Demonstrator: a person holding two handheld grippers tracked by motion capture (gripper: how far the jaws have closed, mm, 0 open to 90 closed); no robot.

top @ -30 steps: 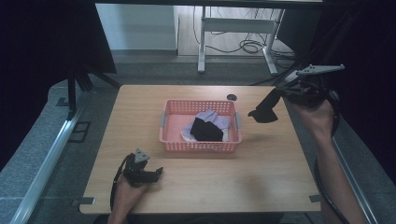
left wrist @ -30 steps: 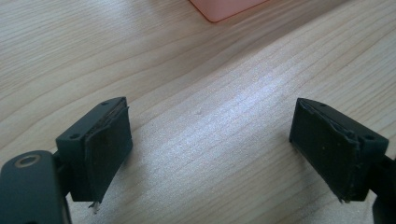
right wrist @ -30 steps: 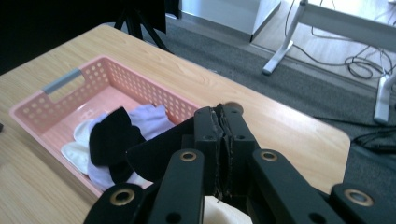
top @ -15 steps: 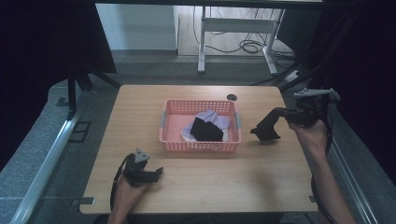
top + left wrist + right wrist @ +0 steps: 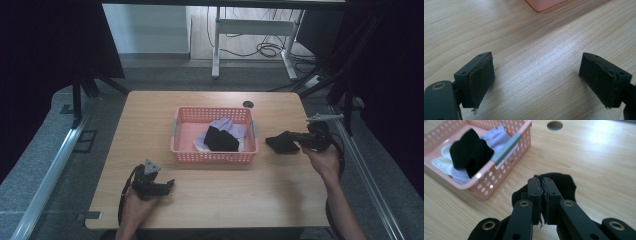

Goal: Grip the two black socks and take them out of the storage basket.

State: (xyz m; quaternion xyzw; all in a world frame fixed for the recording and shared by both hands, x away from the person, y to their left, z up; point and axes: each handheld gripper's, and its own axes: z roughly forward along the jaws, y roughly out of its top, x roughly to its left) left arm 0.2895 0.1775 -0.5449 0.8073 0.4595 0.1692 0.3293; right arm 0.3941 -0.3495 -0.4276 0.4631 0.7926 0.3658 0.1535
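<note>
Right of the pink basket [image 5: 215,152], the right gripper [image 5: 541,182] is clamped on a black cloth [image 5: 564,183] down at the table [image 5: 225,200], while the left gripper [image 5: 536,75] sits wide open over bare wood near the front edge.

You had a pale wood-grain table [image 5: 210,200] under everything. The basket [image 5: 215,156] was salmon pink, its walls patterned with small holes, with a grey handle strip [image 5: 506,144] on the rim. Inside lay a black cloth [image 5: 220,140] over pale lilac and white cloths [image 5: 227,125]. Your right gripper [image 5: 541,182] was black, like the black cloth piece [image 5: 561,183] at its jaws; your left gripper [image 5: 536,75] was black too.
</note>
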